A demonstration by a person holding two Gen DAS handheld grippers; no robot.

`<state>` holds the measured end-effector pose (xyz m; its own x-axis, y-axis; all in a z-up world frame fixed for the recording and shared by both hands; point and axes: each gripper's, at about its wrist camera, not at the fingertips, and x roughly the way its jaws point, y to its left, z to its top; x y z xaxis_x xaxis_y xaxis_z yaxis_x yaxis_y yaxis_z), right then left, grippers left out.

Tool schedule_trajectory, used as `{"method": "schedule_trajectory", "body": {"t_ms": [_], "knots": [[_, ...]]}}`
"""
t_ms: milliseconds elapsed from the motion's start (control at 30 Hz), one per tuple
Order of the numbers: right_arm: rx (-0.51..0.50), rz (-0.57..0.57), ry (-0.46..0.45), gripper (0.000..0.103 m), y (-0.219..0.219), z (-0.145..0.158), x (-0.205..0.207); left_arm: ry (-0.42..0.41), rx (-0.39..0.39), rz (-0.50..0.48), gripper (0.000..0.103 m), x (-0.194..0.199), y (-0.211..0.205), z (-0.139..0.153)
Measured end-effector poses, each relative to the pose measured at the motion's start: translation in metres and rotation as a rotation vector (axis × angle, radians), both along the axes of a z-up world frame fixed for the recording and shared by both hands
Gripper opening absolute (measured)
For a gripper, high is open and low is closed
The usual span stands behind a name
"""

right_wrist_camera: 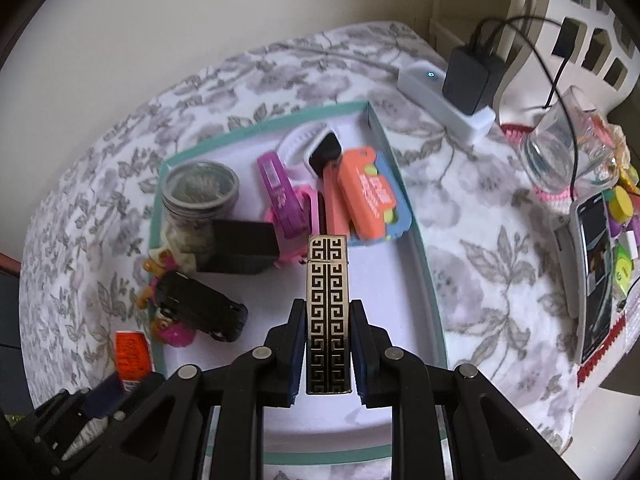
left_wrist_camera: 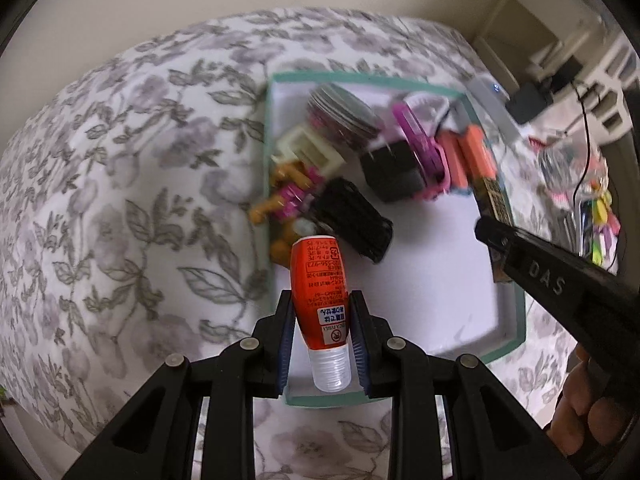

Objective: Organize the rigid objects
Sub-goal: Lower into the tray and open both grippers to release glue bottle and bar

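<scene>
Carrying items trayward: left gripper [left_wrist_camera: 322, 340] clamps a bottle [left_wrist_camera: 320, 288], right gripper [right_wrist_camera: 328, 354] a lighter [right_wrist_camera: 328, 312], tray [right_wrist_camera: 424, 256] clutter at 12 o'clock.

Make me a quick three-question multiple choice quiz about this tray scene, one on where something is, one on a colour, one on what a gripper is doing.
1. Where does the glass jar with the metal lid stand?
A. Inside the teal-rimmed tray
B. On the floral cloth outside the tray
C. On the power strip

2. What colour is the body of the tube in the left gripper?
A. Green
B. Orange-red
C. Blue

3. What is the state of the right gripper?
A. Open and empty
B. Shut on a black toy car
C. Shut on a patterned lighter

Answers:
1. A, the jar sits within the tray at its far left corner.
2. B, the tube is orange-red with a clear cap.
3. C, the fingers press both sides of the gold and black patterned lighter.
</scene>
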<state>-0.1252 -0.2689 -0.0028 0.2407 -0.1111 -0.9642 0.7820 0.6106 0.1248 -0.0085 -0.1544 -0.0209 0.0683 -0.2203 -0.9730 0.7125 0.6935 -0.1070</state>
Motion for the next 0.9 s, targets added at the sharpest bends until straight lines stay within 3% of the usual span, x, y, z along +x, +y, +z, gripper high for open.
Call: {"method": "schedule_trajectory", "body": {"t_ms": [133, 900], "knots": [[0.030, 0.003, 0.020, 0.022, -0.001, -0.013, -0.001, 0.040, 0.034, -0.033, 0.028, -0.009, -0.008, -0.017], [0.086, 0.011, 0.089, 0.022, -0.001, -0.047, 0.001, 0.004, 0.157, -0.055, 0.028, -0.031, -0.033, -0.063]]}}
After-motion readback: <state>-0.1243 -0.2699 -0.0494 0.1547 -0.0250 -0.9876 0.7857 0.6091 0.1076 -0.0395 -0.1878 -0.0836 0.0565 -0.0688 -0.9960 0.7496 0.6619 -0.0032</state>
